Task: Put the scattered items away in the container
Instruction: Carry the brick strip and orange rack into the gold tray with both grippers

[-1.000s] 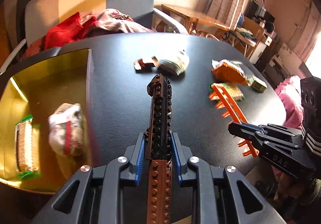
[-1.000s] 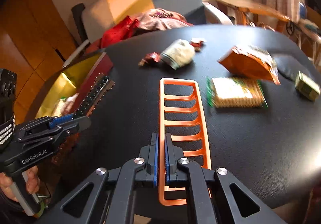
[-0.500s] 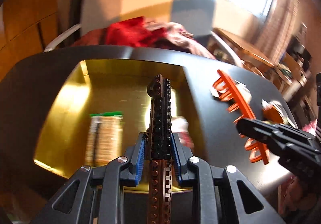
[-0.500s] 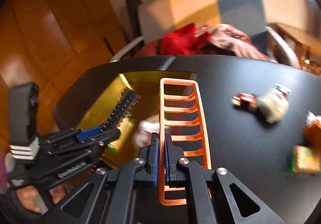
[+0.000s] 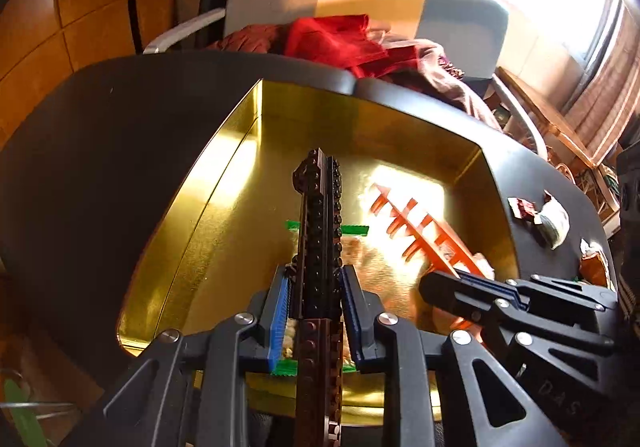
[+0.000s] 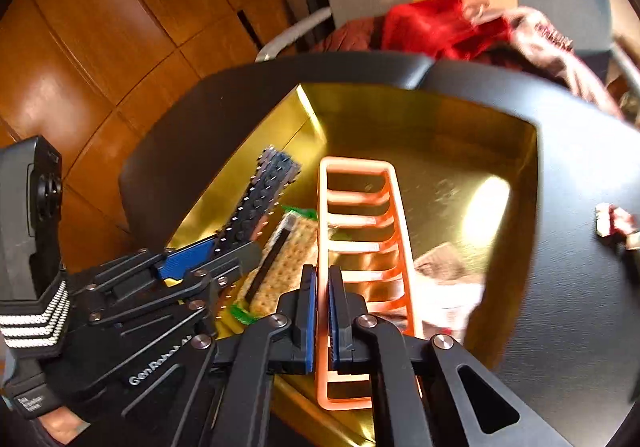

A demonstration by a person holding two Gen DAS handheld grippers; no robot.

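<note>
2 handheld grippers hover over a gold container: left gripper pinches a dark brick bar, right gripper pinches an orange rack, both poised for dropping in

Left gripper points forward and down, its blue-padded fingers clamped tight. The right gripper sits level alongside it, just to its right, fingers pinched close together with only a thin gap between the pads. Both tools angle the same way, side by side and near each other. A hand wraps the left gripper's handle, low at the frame edge.
</note>
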